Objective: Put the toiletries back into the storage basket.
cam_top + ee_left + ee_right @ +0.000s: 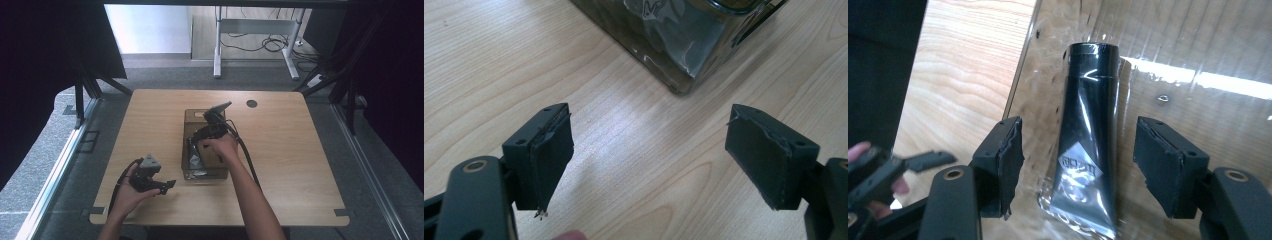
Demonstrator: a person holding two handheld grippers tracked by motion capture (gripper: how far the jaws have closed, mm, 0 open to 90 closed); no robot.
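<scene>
The right gripper hangs wide open inside the clear plastic bin, jaws straddling a black squeeze tube; seemingly a pick-up in hand, it must next descend and close. The left gripper, open and empty, rests over the wooden table beside the bin.

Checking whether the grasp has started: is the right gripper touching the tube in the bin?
Apart. In the right gripper view, the right gripper stands open with the black tube between its jaws, and bin floor shows in a gap on each side.

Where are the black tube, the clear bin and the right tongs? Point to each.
black tube [1087, 145]: right gripper view, middle of its body.
clear bin [190, 114]: high view, far left rim.
right tongs [1078, 167]: right gripper view, midway between its open jaws.
</scene>
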